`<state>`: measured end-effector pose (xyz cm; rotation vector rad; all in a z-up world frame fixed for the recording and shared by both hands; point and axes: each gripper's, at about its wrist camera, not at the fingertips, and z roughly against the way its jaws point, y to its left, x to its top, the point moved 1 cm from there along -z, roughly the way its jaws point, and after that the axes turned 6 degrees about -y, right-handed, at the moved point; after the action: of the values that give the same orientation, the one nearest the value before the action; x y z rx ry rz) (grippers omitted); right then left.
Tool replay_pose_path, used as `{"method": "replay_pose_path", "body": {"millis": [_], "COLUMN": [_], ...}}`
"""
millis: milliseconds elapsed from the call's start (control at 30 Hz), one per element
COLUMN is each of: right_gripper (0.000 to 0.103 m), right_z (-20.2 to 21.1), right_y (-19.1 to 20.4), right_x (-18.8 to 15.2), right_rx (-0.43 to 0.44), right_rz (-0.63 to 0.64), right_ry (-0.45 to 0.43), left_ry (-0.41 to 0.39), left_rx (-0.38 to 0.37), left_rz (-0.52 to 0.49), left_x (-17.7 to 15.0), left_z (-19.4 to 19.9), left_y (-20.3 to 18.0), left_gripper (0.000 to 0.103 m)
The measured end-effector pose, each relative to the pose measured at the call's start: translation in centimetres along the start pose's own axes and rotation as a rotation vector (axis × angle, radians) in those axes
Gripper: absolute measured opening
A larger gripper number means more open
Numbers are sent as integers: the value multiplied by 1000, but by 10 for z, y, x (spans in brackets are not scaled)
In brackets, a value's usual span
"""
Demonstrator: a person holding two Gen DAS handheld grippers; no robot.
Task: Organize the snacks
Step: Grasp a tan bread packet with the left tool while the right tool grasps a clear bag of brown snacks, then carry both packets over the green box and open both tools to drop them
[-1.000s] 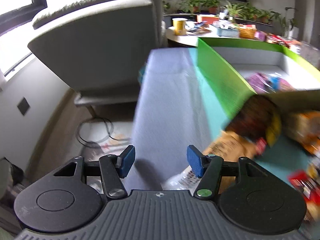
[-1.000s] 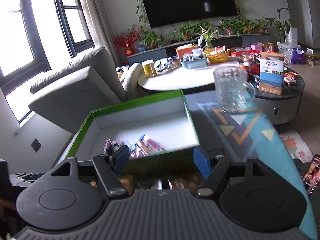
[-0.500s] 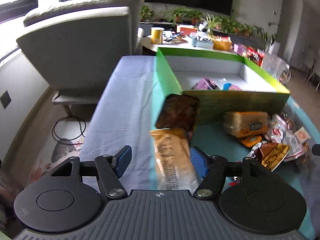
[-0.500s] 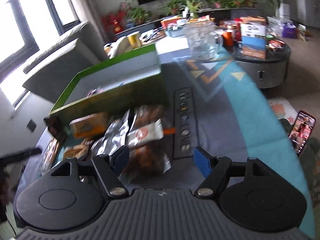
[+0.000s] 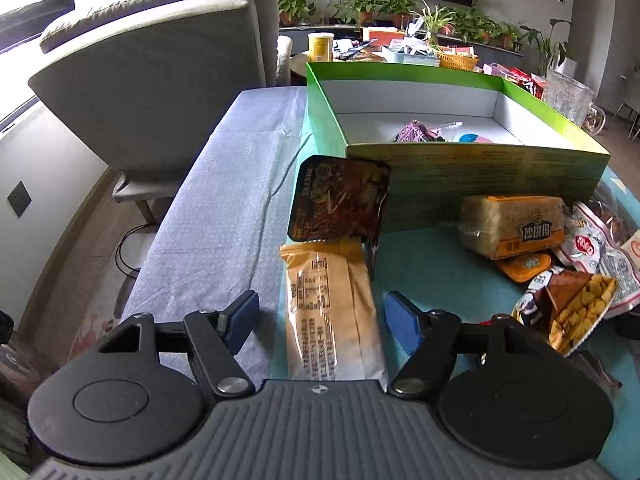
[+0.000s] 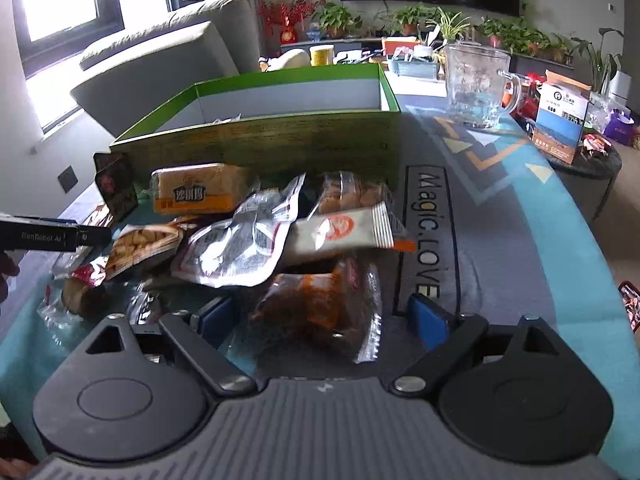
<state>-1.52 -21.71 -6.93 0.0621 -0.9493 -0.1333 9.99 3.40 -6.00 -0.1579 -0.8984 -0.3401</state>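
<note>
left gripper (image 5: 320, 318) and right gripper (image 6: 320, 318): black linkages, silver screws, blue pads, ribbed grey housing.

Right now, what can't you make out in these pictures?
- Green box: right wrist view, its near wall hides almost all the contents.
- Tan packet: left wrist view, near end hidden under the left tongs.
- Packet label: too small to read.
- Orange bag: right wrist view, blurred between the right tongs.

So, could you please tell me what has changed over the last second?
Both tools swung from the green box down to the loose snacks. The left tool now straddles the tan packet, the right tool the orange-labelled clear bag; both open, nothing gripped. Snacks and box stayed put.
</note>
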Motion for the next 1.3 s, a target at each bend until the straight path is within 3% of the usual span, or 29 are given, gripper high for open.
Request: {"method": "replay_pose_path", "body": {"millis": [67,133,233,500,900,1300], "right_gripper": [54,54,53,53,53,53], "right_z": [-1,-3,2,27,79,84], "right_y": [4,11,13,-1,6,16], "right_x": [-1,-4,-6,-3,12,50], "right_rx": [-12,-37,-40,-88,-82,-44], "right_rz": [25,79,88,3,13,17], "right_ry": [-1,4,-11,-30,-197,-327], "left_ry": [-4,-19,-12,-69,-210,-325], "left_rx": [2,-14,-51,-76,-103,-137], "left_rz": [2,-8,1,-11,-34,-45], "left_x": [0,-2,-4,-4,13,57], "left_z": [0,4,10,37,86,82], "left_y": [-1,-2,-2,-4,-14,-42], "left_gripper": [62,43,38,38,39,39]}}
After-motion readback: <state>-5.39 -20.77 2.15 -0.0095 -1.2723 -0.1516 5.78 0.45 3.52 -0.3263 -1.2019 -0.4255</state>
